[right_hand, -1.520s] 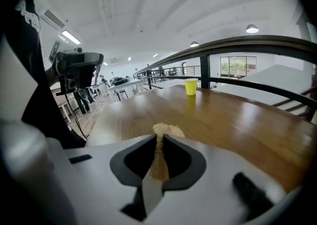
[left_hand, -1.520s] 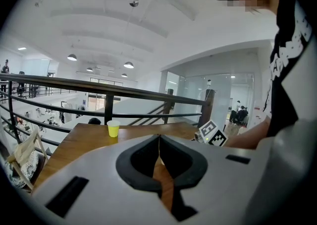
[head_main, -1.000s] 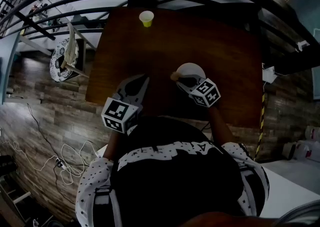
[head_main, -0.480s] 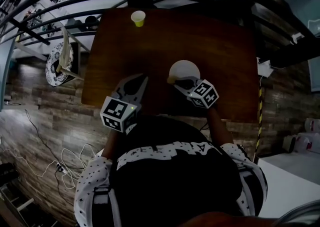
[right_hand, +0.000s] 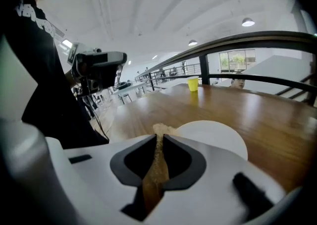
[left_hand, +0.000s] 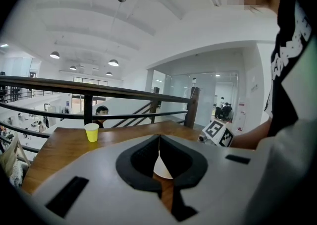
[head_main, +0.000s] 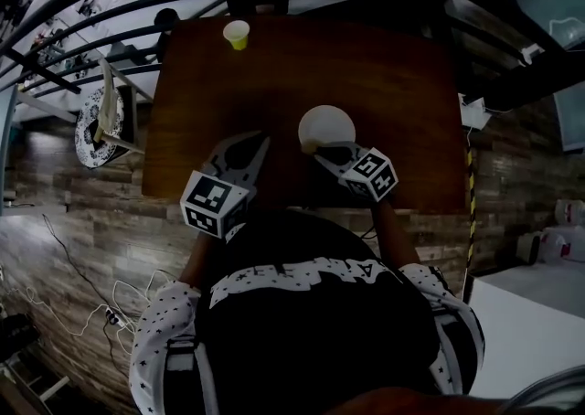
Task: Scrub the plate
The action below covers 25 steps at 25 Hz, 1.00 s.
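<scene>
The white plate [head_main: 326, 123] is lying on the wooden tabletop [head_main: 393, 84], toward my side. My right tongs [head_main: 322, 155] are pinching a tan scrub pad [head_main: 311, 143], its tip sitting at the plate's near-left rim. My left tongs [head_main: 251, 143] are hovering pressed together, empty, just left of the plate. A yellow cup [head_main: 237, 35] is standing near the far edge.

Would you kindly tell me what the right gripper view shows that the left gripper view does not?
Only the right gripper view: the right claw shut on a tan sponge, and a camera at left. Only the left gripper view: the left claw shut and empty, the right claw's marker cube, and a person behind the railing. Both: the white plate, yellow cup and wooden table.
</scene>
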{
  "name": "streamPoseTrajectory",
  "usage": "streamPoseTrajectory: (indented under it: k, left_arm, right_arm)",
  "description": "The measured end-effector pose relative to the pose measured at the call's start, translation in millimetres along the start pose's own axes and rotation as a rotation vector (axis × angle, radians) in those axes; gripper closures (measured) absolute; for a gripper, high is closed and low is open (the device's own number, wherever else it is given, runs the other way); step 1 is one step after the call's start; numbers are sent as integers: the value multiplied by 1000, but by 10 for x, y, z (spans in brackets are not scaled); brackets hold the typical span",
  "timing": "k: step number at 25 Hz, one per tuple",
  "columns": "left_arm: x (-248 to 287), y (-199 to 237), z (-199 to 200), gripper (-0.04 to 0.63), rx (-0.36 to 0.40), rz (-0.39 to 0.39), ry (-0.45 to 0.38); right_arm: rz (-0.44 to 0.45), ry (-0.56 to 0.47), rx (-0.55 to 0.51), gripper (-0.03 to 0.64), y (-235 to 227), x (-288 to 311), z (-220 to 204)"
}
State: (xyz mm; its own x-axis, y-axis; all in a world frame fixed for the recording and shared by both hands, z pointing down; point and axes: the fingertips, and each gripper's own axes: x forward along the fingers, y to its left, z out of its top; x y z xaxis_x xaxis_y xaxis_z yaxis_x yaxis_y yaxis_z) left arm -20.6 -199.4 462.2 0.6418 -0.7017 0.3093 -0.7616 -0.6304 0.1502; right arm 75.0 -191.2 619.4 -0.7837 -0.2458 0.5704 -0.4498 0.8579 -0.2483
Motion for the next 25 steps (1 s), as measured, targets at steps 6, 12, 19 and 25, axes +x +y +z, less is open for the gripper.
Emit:
streamPoseTrajectory:
  k: [6, 12, 19, 25]
  left_arm:
    - [-35, 23, -14, 581, 3, 7, 1]
    - [-192, 87, -102, 581, -22, 50, 5]
    - [-333, 173, -143, 581, -32, 86, 1]
    - [-348, 192, -152, 581, -32, 78, 3]
  right_arm:
    - [-95, -344, 245, 568, -135, -267, 374]
    - [-135, -445, 337, 568, -186, -377, 475]
    - [-140, -467, 355, 568, -195, -381, 524]
    - [-141, -481, 364, 568, -166, -388, 574]
